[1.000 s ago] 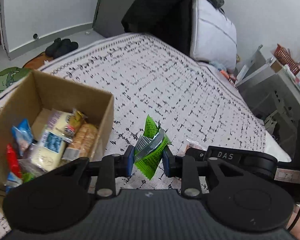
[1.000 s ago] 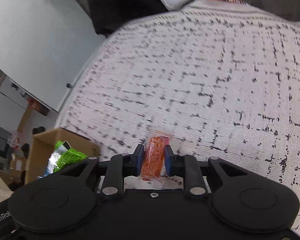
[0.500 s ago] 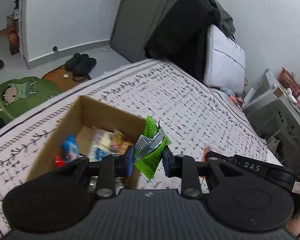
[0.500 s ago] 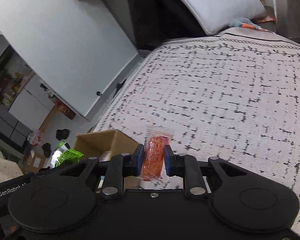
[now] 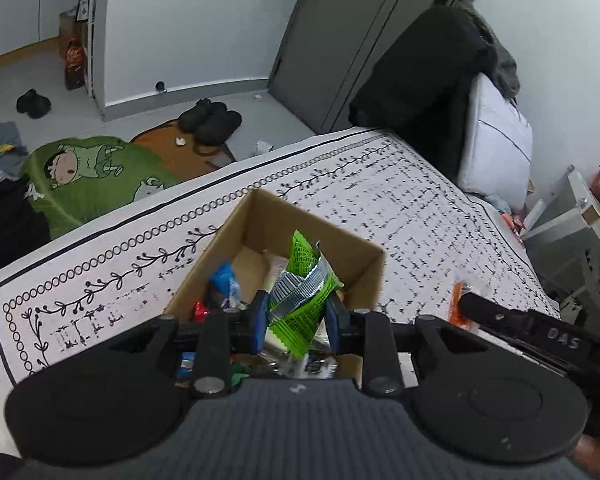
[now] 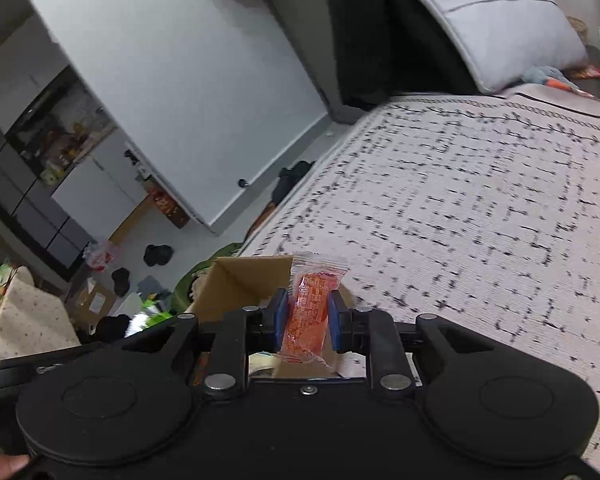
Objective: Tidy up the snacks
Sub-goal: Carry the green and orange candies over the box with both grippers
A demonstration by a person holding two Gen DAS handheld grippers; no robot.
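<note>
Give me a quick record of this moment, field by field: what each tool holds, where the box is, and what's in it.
left tool: shut on green snack packet, held over the open box
right tool: shut on orange snack packet, near the box's edge
cardboard box: open, sitting on the patterned bedspread
box contents: several wrapped snacks, including a blue one and a red one
task state: neither held packet released yet
</note>
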